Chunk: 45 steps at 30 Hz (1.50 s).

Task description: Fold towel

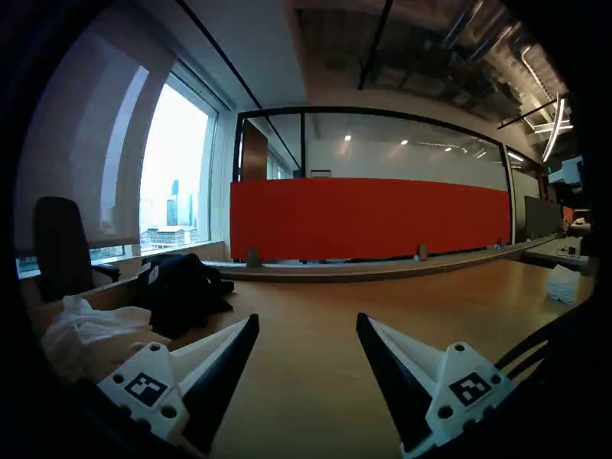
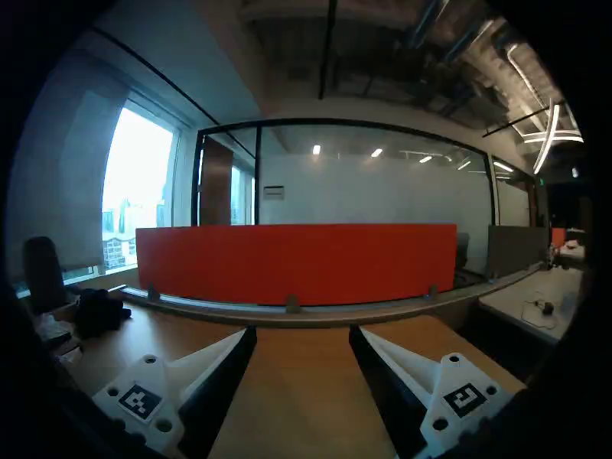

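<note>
Left gripper view looks low across a broad wooden table (image 1: 321, 321) that fills the lower half. A long red divider (image 1: 367, 218) stands along its far edge, with a glass wall behind it. A bright window (image 1: 174, 176) takes up the left side, and a dark office chair (image 1: 61, 245) stands below it, beside the table's left end.

On the left part of the table lies a black bundle of fabric (image 1: 180, 289). Just in front of it, nearer the camera, lies a white crumpled heap (image 1: 88, 330). I cannot tell whether this heap is the towel. A small white folded stack (image 1: 564, 284) sits well apart at the far right edge of the table, and it could equally be the towel.

The left gripper (image 1: 307, 317) hangs over bare wood with its fingers spread wide and nothing between them.

In the right gripper view, the right gripper (image 2: 303, 330) is likewise spread wide and empty over bare wood, facing the divider. The black bundle lies far off to its left.
</note>
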Motion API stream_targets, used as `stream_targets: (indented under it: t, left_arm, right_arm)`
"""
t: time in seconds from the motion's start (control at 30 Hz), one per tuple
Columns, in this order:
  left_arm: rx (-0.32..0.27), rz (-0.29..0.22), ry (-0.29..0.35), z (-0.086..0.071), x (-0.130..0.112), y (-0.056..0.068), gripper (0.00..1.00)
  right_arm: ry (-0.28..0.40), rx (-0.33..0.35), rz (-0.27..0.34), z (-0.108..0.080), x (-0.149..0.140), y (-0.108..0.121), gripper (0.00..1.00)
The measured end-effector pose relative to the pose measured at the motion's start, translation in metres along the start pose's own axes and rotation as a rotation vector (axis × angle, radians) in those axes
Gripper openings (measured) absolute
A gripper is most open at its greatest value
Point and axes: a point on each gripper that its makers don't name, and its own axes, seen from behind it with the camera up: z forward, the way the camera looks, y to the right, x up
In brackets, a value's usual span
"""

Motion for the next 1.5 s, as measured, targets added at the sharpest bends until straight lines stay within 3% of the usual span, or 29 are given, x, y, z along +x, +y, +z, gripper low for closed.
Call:
stream_targets:
  t: [0.4,0.67,1.5]
  left_arm:
    - [0.000,-0.001,0.000,0.000,-0.001,0.000,0.94]
    - [0.000,0.000,0.000,0.000,-0.002,0.000,0.94]
    - [0.001,0.000,0.001,-0.001,-0.002,0.001,0.94]
  right_arm:
    - [0.069,-0.010,0.001,-0.011,0.005,0.006,0.96]
    - [0.066,-0.031,-0.007,-0.014,-0.018,0.017,0.97]
    - [0.060,-0.040,0.113,-0.007,-0.109,0.056,0.99]
